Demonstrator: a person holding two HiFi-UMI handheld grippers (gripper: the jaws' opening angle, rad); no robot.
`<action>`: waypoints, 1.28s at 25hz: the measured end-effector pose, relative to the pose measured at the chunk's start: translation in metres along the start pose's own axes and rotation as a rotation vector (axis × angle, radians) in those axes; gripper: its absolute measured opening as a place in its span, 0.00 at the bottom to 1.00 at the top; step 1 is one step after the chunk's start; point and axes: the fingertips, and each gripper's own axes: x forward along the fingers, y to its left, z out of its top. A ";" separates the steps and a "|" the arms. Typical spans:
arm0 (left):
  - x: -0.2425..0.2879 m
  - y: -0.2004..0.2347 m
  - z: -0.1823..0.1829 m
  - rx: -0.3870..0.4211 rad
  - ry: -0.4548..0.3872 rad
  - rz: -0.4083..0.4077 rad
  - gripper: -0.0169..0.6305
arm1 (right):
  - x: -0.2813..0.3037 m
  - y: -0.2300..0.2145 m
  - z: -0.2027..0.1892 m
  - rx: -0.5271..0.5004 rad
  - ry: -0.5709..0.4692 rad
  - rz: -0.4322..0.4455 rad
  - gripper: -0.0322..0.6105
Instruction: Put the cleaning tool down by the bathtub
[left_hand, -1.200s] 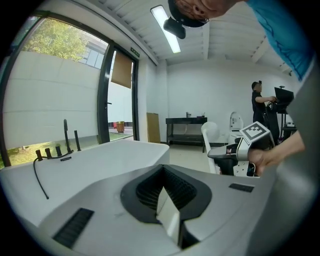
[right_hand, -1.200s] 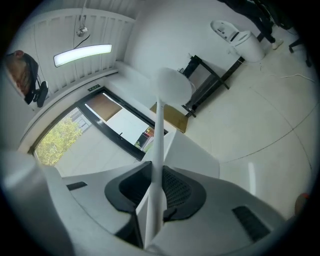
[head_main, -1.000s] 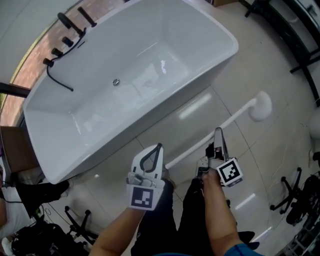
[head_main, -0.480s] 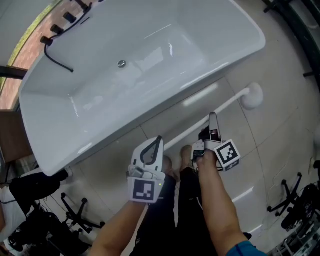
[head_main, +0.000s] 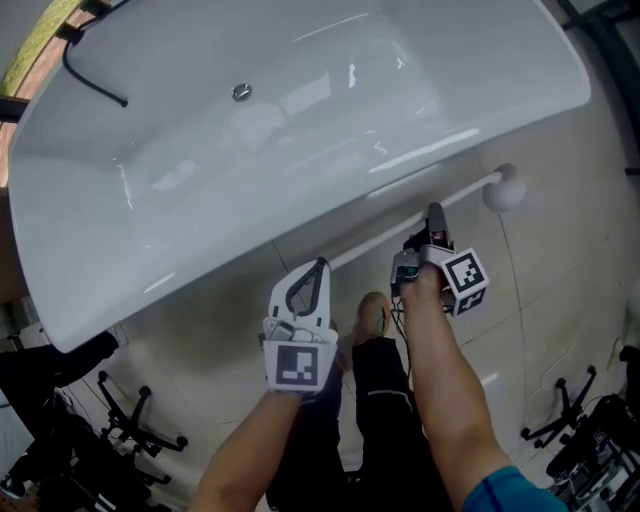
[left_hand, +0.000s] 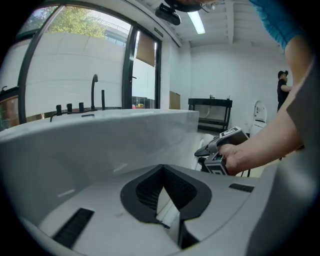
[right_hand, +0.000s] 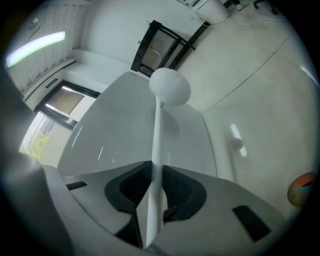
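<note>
The cleaning tool is a long white handle (head_main: 400, 228) ending in a round white head (head_main: 503, 190). It lies close along the foot of the white bathtub (head_main: 300, 140). My right gripper (head_main: 436, 216) is shut on the handle near its middle. In the right gripper view the handle (right_hand: 156, 135) runs straight out between the pads (right_hand: 172, 187) to the head (right_hand: 170, 86), with the tub wall (right_hand: 120, 140) at the left. My left gripper (head_main: 319, 266) hangs by the handle's near end, jaws together and holding nothing. Its own view faces the tub (left_hand: 100, 135) and shows the right gripper (left_hand: 204, 151).
A black tap and hose (head_main: 88, 78) sit at the tub's far left, and a drain (head_main: 241, 92) in its floor. Black wheeled stands (head_main: 135, 430) (head_main: 560, 425) flank the person's legs and foot (head_main: 372, 315). Pale floor tiles (head_main: 560, 270) spread to the right.
The tool and my right gripper have moved in toward the tub, so the handle now runs along its base. The left gripper has kept its place beside the handle's end.
</note>
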 end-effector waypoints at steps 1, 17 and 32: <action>0.008 0.003 -0.009 0.002 0.000 0.002 0.01 | 0.011 -0.011 -0.005 0.002 0.002 -0.014 0.19; 0.092 0.025 -0.145 0.082 0.051 -0.100 0.01 | 0.168 -0.207 -0.088 0.007 0.100 -0.207 0.19; 0.085 -0.018 -0.107 0.017 0.076 -0.184 0.01 | 0.152 -0.185 -0.084 -0.068 0.298 -0.136 0.26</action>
